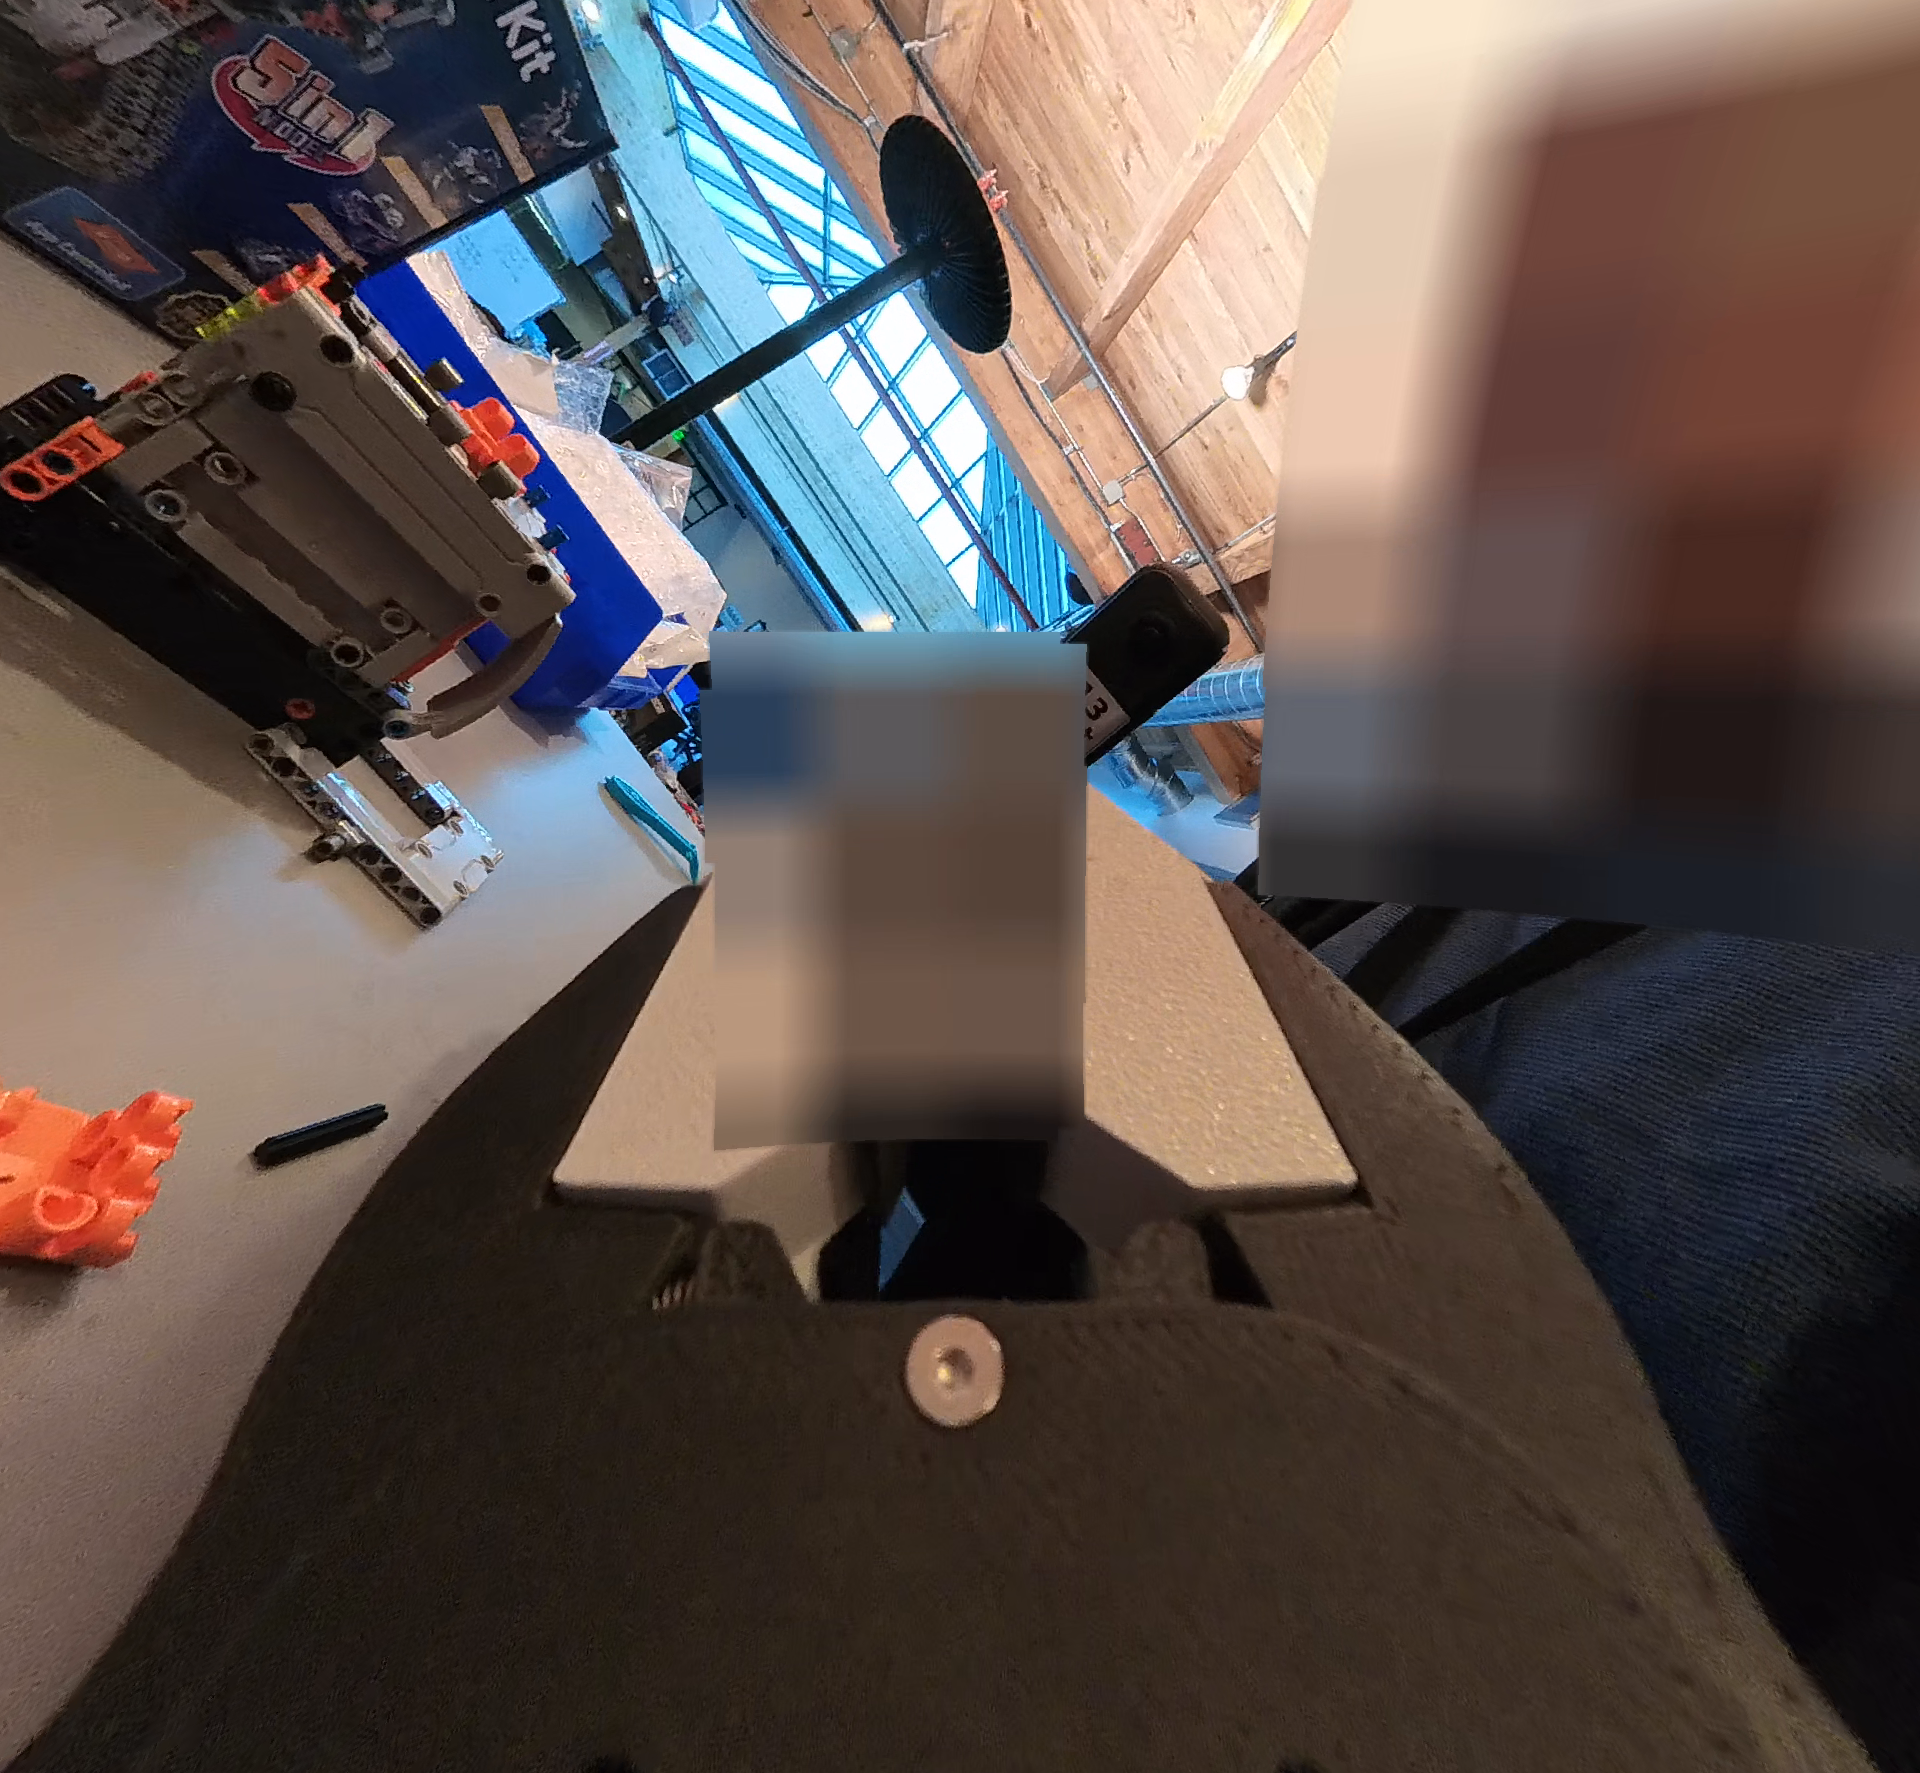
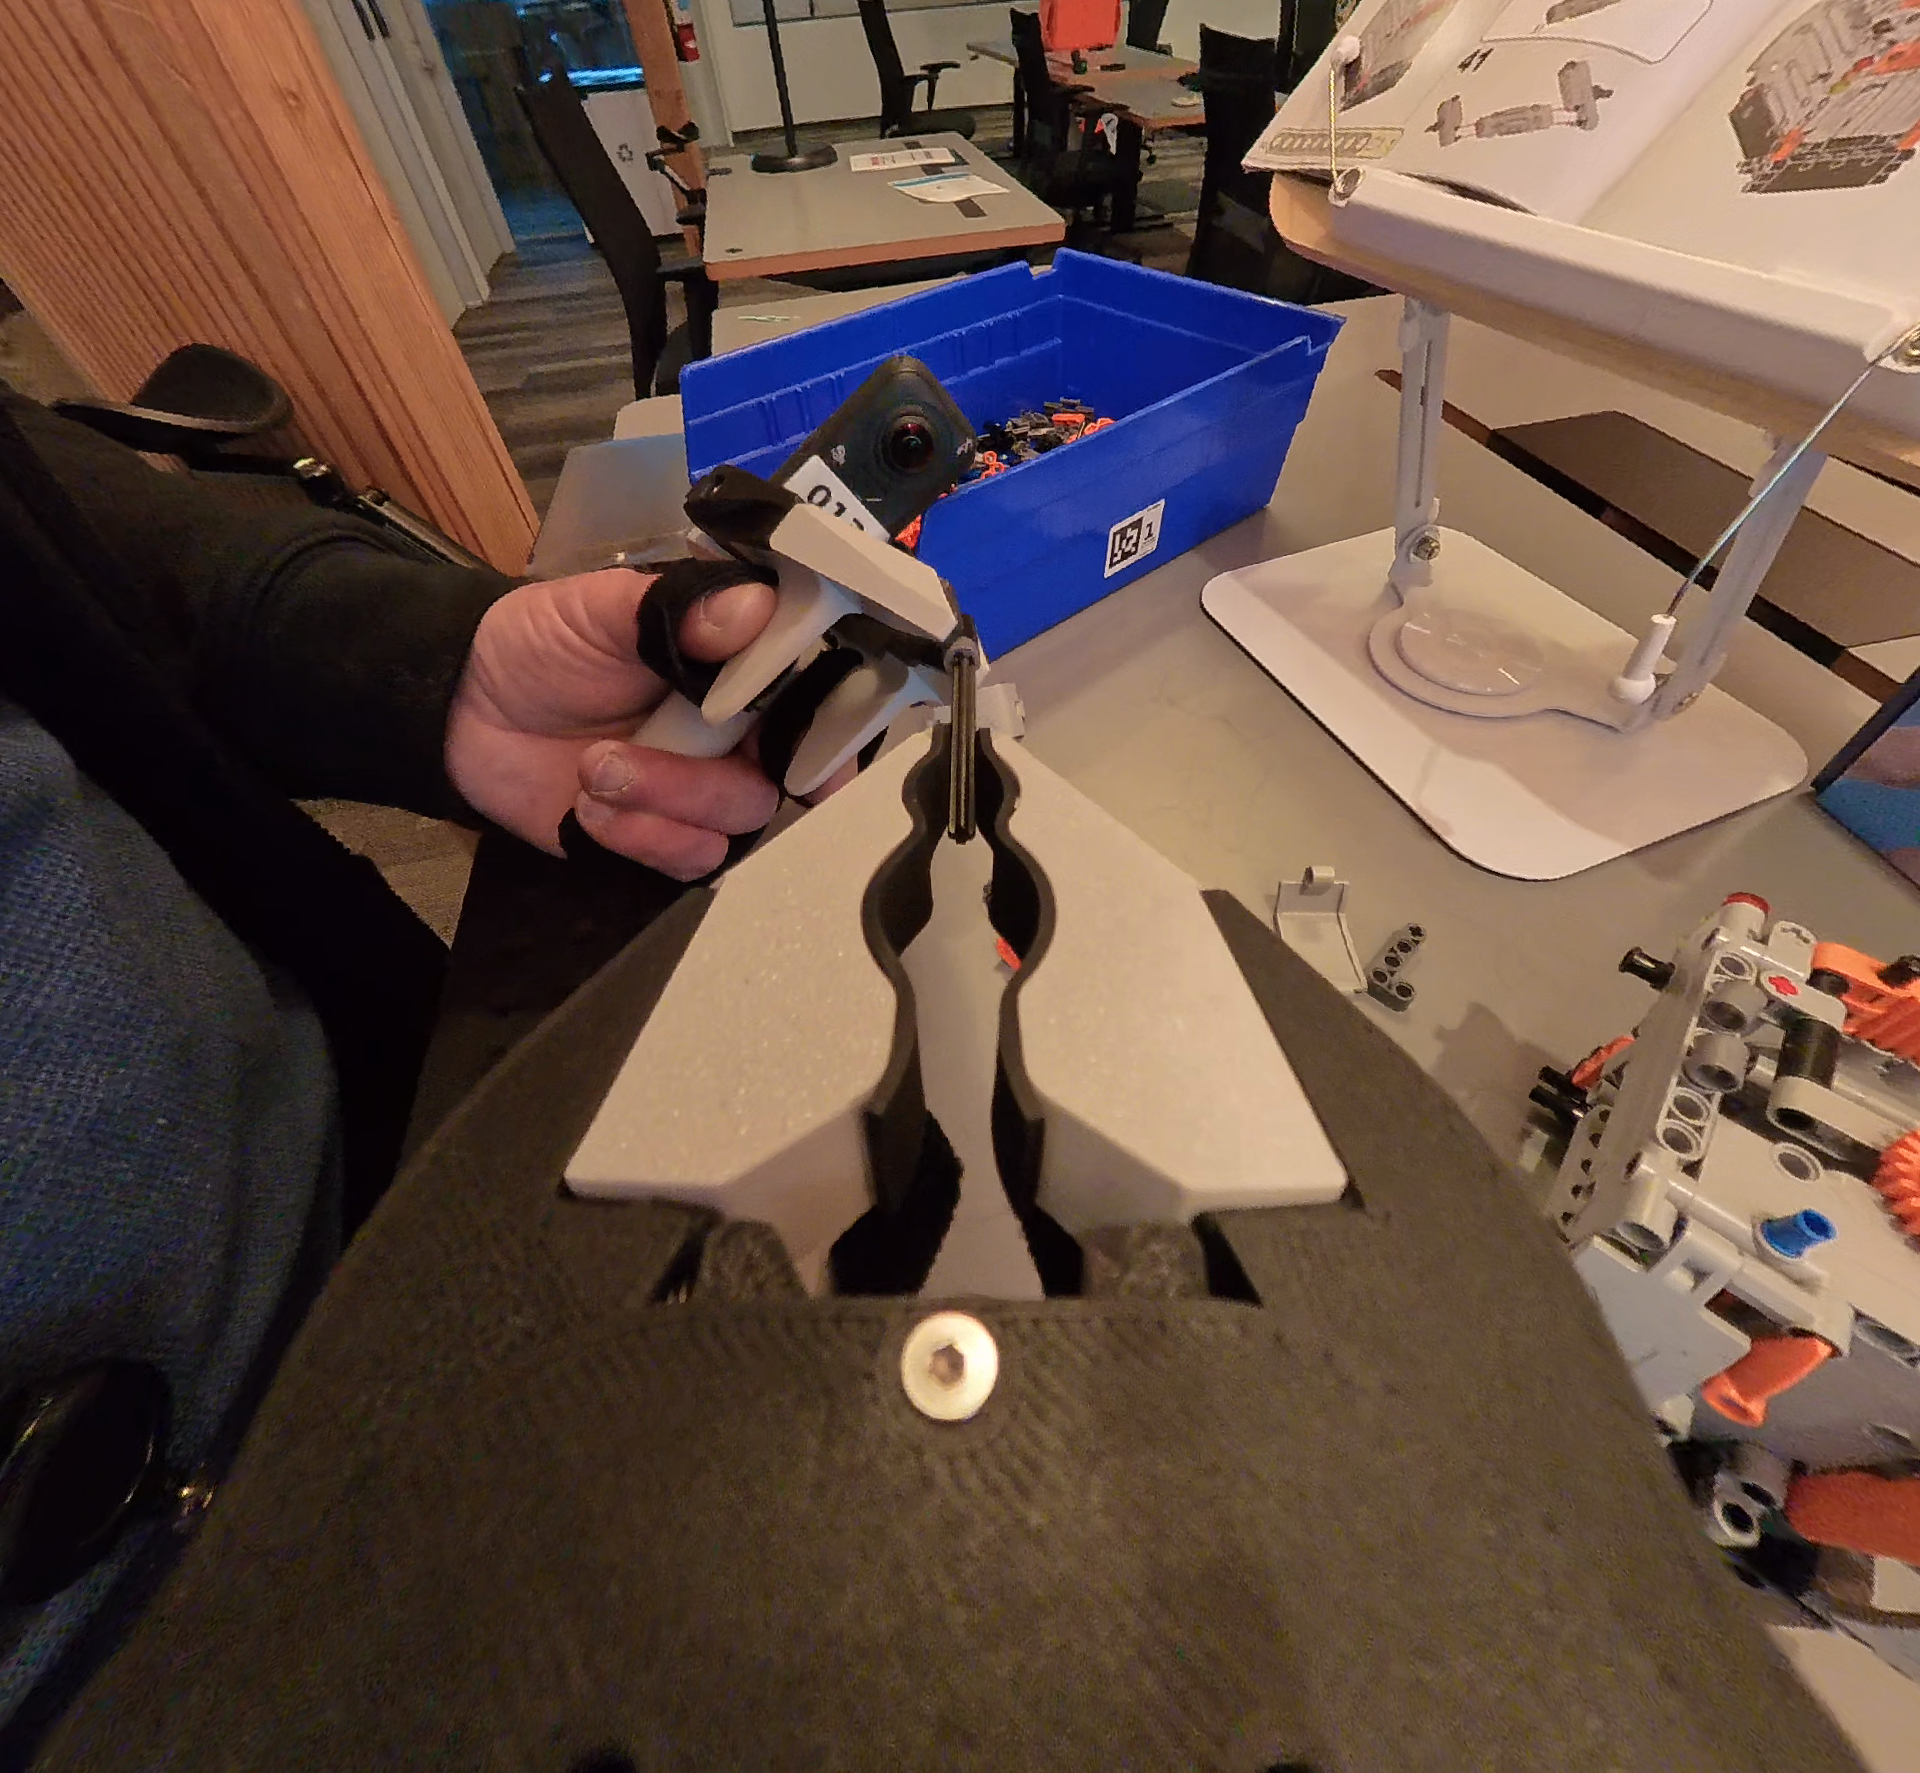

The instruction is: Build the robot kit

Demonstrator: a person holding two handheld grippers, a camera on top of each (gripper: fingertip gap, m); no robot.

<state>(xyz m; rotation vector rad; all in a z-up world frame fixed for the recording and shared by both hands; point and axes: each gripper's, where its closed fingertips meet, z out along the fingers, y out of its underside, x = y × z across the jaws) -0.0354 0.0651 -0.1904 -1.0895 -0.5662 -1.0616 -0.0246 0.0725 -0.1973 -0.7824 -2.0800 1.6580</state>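
Timber walls and ceiling surround a pale grey counter [image 2: 1195, 767] strewn with plastic building parts. The right claw [image 2: 961, 814] is seen pinched nearly closed on a thin dark axle [image 2: 961, 757], whose upper end is gripped by the left claw [image 2: 961, 648], carried in a hand [image 2: 582, 705]. In the left wrist view its tips are masked, so their gap cannot be told. A steady, aligned grip is judged best for so slim a rod. A glossy blue bin [image 2: 1143, 476] sits toward the far edge; a grey-and-orange studded model [image 2: 1714, 1131] lies at the right edge.
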